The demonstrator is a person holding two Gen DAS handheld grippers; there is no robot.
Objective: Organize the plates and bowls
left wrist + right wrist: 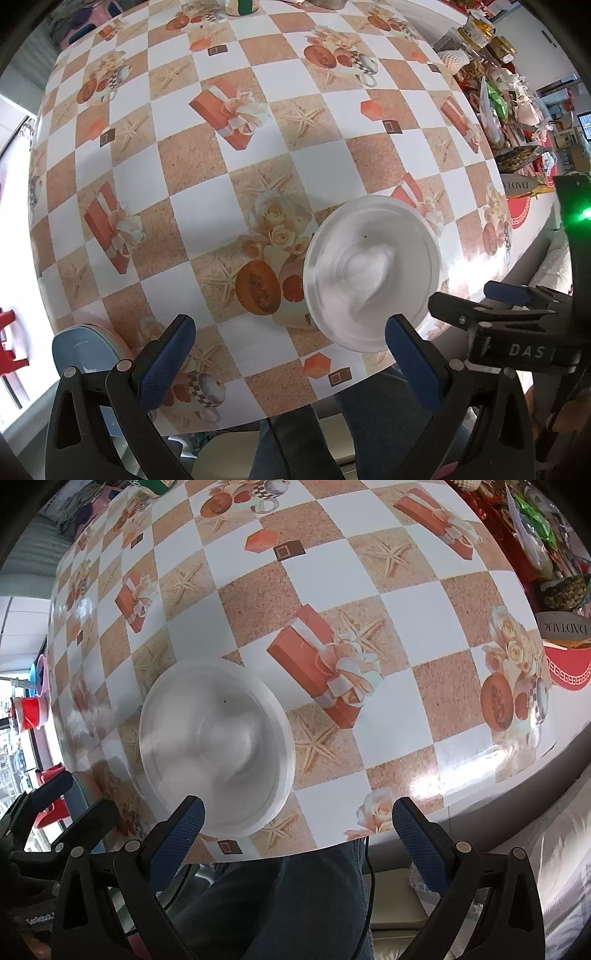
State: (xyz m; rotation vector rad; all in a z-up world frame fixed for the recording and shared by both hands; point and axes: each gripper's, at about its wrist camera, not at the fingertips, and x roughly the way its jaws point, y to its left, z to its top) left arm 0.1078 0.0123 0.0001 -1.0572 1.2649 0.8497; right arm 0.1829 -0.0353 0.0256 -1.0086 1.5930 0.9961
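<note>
A white bowl (371, 273) stands upright near the table's front edge; it also shows in the right wrist view (216, 749). A light blue plate (79, 354) lies at the front left corner, partly hidden by my left gripper's fingers. My left gripper (290, 354) is open and empty above the front edge, its right finger just before the bowl's rim. My right gripper (299, 834) is open and empty, its left finger at the bowl's near rim. The right gripper also shows in the left wrist view (491, 306), right of the bowl.
The table (258, 147) has a checkered cloth with printed gifts and starfish. Jars stand at its far edge (242, 5). A cluttered side table (509, 110) is at the right. A person's legs (295, 904) are below the front edge. A red stool (33, 709) stands at the left.
</note>
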